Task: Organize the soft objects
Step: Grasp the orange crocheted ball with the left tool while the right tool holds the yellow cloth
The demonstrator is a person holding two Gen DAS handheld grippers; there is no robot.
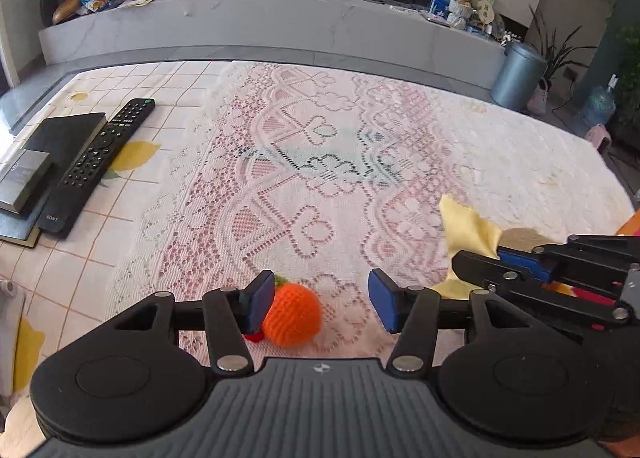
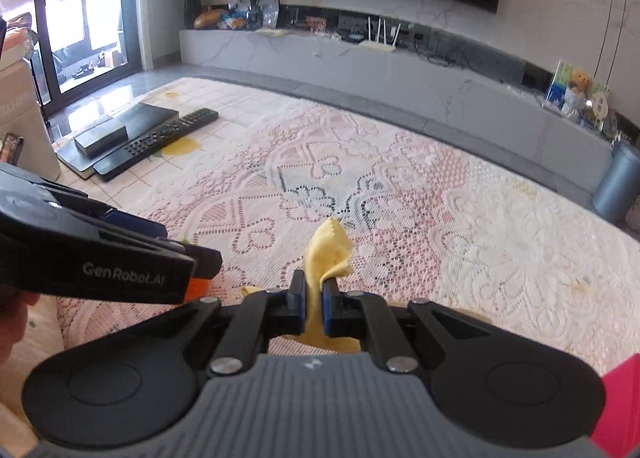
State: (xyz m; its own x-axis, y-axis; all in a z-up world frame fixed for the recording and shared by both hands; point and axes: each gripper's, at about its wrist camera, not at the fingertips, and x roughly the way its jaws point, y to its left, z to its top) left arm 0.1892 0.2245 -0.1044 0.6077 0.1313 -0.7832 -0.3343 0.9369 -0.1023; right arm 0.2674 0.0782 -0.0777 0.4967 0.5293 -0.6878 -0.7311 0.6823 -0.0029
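Note:
An orange knitted fruit (image 1: 293, 314) with a green top lies on the lace cloth (image 1: 320, 177), beside my left gripper's left finger. My left gripper (image 1: 322, 300) is open, with the fruit between its jaws, touching the left pad. My right gripper (image 2: 315, 308) is shut on a yellow cloth (image 2: 326, 254) and holds it above the lace cloth. In the left wrist view the right gripper (image 1: 478, 258) comes in from the right with the yellow cloth (image 1: 466, 223) in it. The left gripper's side (image 2: 120, 258) shows at the left of the right wrist view.
A black remote (image 1: 98, 155), a black book (image 1: 60, 145) and a grey box (image 1: 24, 179) lie on the table's left side. A red object (image 2: 616, 410) sits at the lower right. A grey bin (image 1: 518, 75) and a TV bench (image 1: 260, 25) stand beyond the table.

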